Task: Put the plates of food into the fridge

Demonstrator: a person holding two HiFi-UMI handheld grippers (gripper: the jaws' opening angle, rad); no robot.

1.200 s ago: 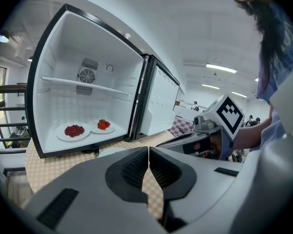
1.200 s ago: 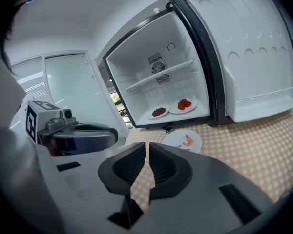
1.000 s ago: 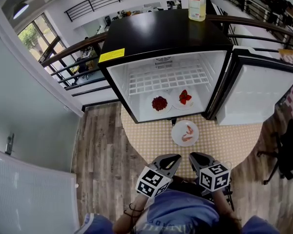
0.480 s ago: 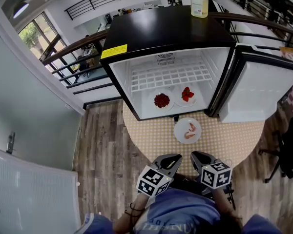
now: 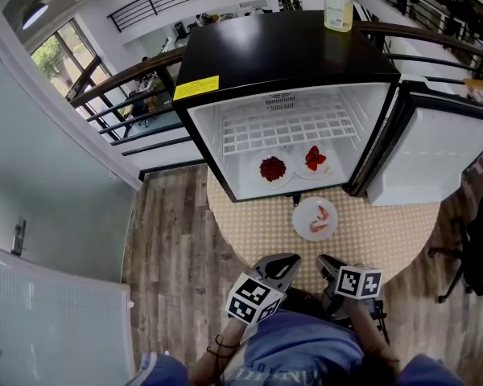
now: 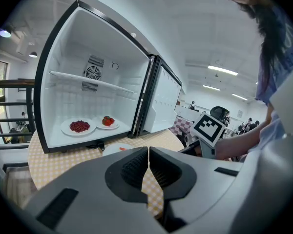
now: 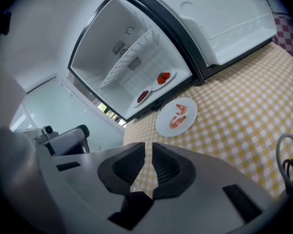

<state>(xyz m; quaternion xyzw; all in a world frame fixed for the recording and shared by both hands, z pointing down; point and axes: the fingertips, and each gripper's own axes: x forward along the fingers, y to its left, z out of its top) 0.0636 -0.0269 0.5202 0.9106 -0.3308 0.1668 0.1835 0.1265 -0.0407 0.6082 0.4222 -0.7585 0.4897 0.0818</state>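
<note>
The small black fridge (image 5: 282, 55) stands open on the checked table (image 5: 249, 232). On its floor sit a plate of dark red pieces (image 5: 272, 169) (image 6: 79, 126) (image 7: 143, 96) and a plate with a strawberry (image 5: 314, 161) (image 6: 108, 123) (image 7: 163, 78). A white plate of shrimp (image 5: 315, 219) (image 7: 176, 117) lies on the table just outside. My left gripper (image 5: 292, 258) (image 6: 148, 152) is shut and empty at the table's near edge. Beside it, my right gripper (image 5: 323, 258) (image 7: 148, 147) has its jaws almost together with nothing between them.
The fridge door (image 5: 427, 151) swings out to the right. A wire shelf (image 5: 286, 131) spans the fridge above the plates. A bottle (image 5: 338, 2) stands on the fridge top. A loop of cable (image 7: 288, 160) lies at the table's right. Wooden floor lies left of the table.
My right gripper has sunk and rolled, so its marker cube faces more upward. The left gripper has stayed put. The plates have not moved.
</note>
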